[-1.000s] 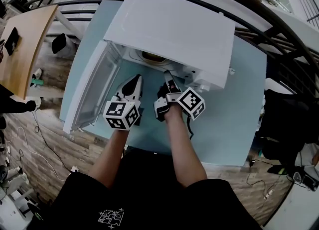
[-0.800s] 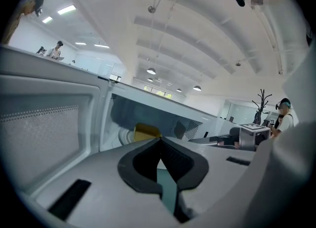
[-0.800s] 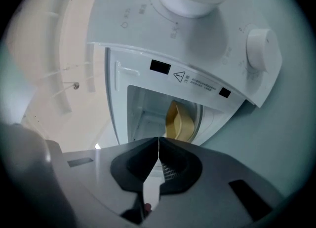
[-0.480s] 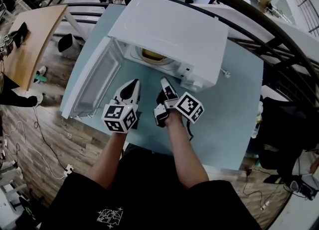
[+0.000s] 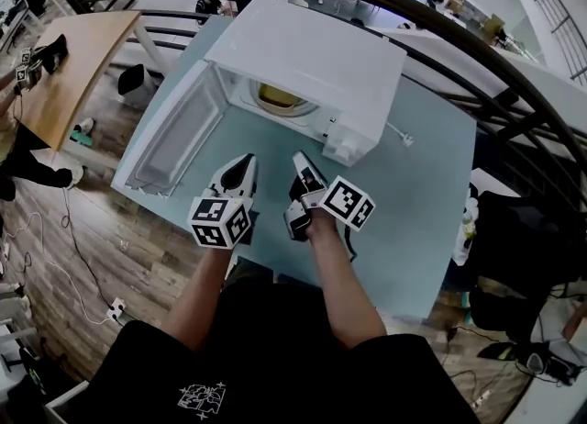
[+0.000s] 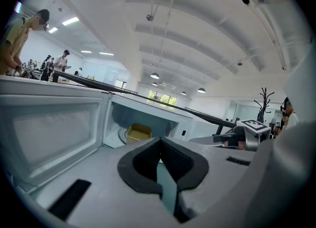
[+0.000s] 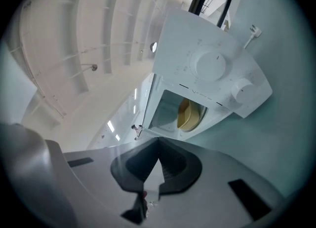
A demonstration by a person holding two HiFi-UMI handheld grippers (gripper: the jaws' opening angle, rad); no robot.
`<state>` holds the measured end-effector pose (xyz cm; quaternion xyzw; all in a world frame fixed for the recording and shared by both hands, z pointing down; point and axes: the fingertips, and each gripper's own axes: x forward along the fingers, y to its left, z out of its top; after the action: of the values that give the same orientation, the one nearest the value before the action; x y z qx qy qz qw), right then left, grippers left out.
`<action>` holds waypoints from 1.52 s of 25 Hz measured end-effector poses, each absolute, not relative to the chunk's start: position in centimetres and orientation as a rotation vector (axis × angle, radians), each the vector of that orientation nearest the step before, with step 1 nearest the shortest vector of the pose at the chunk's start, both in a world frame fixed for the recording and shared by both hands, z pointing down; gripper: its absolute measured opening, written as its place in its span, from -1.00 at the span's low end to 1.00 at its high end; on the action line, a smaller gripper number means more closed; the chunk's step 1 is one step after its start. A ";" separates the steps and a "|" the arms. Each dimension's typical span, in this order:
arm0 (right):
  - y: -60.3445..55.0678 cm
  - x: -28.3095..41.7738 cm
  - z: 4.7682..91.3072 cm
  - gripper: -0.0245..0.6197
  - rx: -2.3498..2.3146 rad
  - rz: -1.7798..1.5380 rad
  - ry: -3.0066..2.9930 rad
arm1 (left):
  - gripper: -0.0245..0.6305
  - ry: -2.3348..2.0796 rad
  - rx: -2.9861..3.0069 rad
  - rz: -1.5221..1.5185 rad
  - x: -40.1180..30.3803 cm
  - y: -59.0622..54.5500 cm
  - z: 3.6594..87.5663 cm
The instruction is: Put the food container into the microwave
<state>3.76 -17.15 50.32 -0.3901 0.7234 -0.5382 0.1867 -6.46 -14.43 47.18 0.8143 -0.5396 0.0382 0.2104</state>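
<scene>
A yellow food container (image 5: pixel 278 97) sits inside the white microwave (image 5: pixel 312 55), whose door (image 5: pixel 174 133) swings open to the left. Both grippers hover over the light-blue table in front of the opening, apart from it. My left gripper (image 5: pixel 246 161) is shut with nothing between its jaws. My right gripper (image 5: pixel 301 158) is beside it, also shut and empty. The left gripper view shows the container (image 6: pixel 138 133) in the cavity past the door (image 6: pixel 49 133). In the right gripper view the container (image 7: pixel 187 113) shows below the microwave's dial panel (image 7: pixel 212 66).
The microwave stands on a light-blue table (image 5: pixel 413 193); its plug (image 5: pixel 404 139) lies to the right. A wooden table (image 5: pixel 64 73) is at the left and a black railing (image 5: pixel 440 9) curves behind. People stand far off at the left (image 6: pixel 15 39).
Both grippers have drawn back from the microwave opening toward the person, widening the gap. They stay shut. The container stays inside the microwave.
</scene>
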 end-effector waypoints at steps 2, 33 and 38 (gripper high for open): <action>-16.4 4.2 49.8 -0.90 -1.103 -1.486 2.108 | -0.90 -1.509 2.263 0.099 -6.1 -13.5 46.8; -10.1 7.7 41.0 -0.90 -1.123 -1.026 2.533 | -0.90 -1.644 2.311 -0.018 -7.1 -6.2 40.4; -9.8 8.2 40.3 -0.90 -1.211 -0.928 2.571 | -0.90 -1.607 2.349 -0.032 -7.1 -6.4 39.4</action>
<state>8.20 -9.80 40.30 -0.4039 0.8575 -0.3096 0.0756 -7.06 -6.39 39.37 0.8163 -0.5584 -0.0112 0.1471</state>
